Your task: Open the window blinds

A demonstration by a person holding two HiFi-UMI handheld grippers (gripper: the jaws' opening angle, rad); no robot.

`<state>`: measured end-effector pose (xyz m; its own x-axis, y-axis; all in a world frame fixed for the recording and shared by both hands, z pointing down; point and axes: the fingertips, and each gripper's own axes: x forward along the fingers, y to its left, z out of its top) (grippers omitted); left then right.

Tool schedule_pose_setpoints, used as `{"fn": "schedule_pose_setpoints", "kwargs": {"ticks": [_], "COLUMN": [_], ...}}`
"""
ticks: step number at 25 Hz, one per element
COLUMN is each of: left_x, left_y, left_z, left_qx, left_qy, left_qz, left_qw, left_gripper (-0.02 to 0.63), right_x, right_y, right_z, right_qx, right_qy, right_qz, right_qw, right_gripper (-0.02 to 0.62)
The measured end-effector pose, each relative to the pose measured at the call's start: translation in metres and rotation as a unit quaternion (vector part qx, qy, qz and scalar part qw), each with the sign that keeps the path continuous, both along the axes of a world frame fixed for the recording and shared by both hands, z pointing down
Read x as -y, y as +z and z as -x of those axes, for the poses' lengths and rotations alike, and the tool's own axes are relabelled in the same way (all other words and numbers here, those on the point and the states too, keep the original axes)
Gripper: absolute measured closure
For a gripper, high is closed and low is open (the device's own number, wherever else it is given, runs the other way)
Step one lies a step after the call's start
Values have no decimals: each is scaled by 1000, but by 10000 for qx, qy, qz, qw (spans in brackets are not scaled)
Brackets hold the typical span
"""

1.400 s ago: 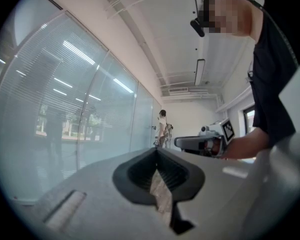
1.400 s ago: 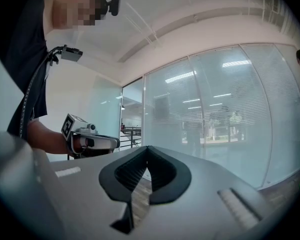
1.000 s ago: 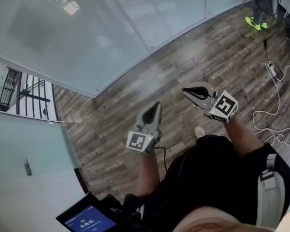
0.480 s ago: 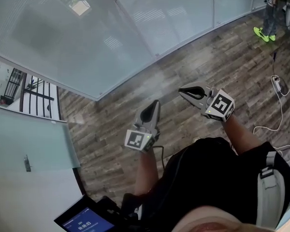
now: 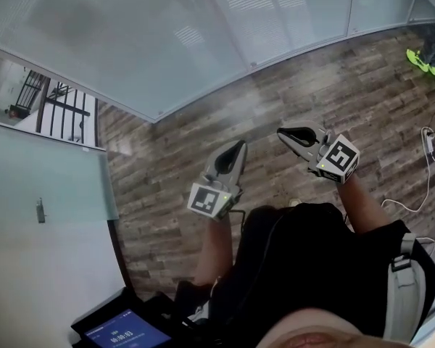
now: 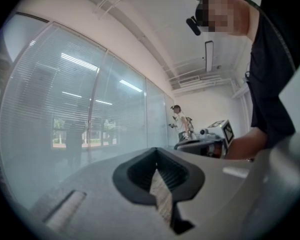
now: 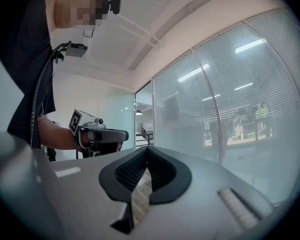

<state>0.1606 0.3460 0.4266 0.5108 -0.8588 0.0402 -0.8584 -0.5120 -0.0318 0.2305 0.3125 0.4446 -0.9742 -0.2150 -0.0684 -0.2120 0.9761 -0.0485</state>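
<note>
- Window blinds (image 6: pixel 65 99): slats lie level, their long axis running sideways.
- Left tongs (image 5: pixel 238 148): pressed together, pinching nothing.
- Right tongs (image 5: pixel 284 133): pressed together, empty.
- Screen (image 5: pixel 127 333): writing too small to read.

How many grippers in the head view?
2. The left gripper is at centre over the wood floor; the right gripper is just right of it. Both shut, empty.

Wood-plank floor (image 5: pixel 312 93) with a white cable (image 5: pixel 428 140) and neon-green shoes (image 5: pixel 423 61), blue-lit screen (image 5: pixel 127 333) at the lower edge
</note>
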Motion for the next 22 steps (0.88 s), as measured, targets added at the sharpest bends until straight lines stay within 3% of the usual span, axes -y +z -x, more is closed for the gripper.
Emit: {"fn": "schedule_pose_setpoints", "kwargs": {"ticks": [9,22], "left_x": [4,63], "left_y": [4,12], "left_z": [9,21], "left_qx": [50,-25], "left_qy": [-74,466], "left_qz": [-11,-37], "left_qw": [10000,9989], "left_gripper": [603,603], "right_x": [8,45], "right_y": [2,8], "right_z": [1,11], "right_qx": [49,-129], "right_qy": [15,343], "right_qz": [13,-86], "right_qw": [10000,9993], "right_gripper": [589,589]}}
